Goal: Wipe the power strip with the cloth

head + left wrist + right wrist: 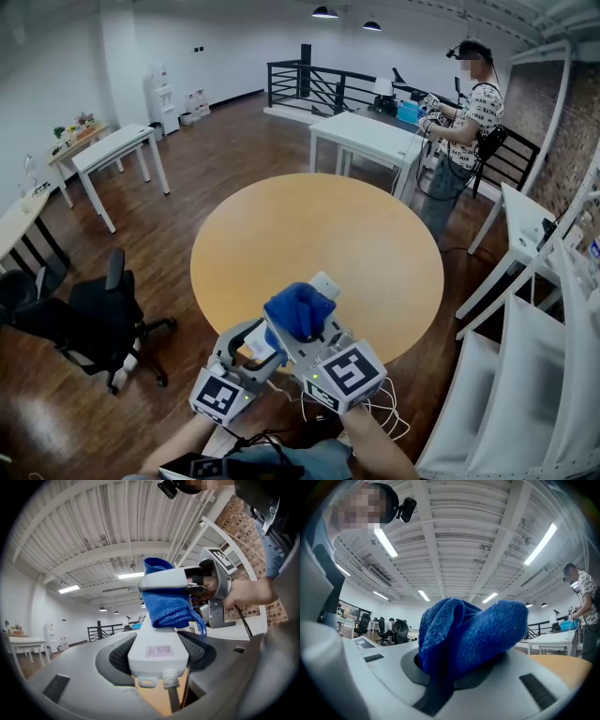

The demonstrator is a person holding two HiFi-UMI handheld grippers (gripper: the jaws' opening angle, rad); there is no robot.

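Blue cloth [473, 630] sits bunched in the closed right claw [305, 330], resting on the power strip [158, 649]. The left claw [246, 345], jaws wide, clamps the strip's cord end above the worktop's [309, 234] near edge. Its long axis runs forward, away from that grip.

White power strip [158, 648] held level in mid-air; bunched blue cloth [468, 630] lying on its top.

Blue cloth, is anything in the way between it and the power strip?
No, nothing visible. The blue cloth in the right claw already seems to touch the power strip that the left claw holds.
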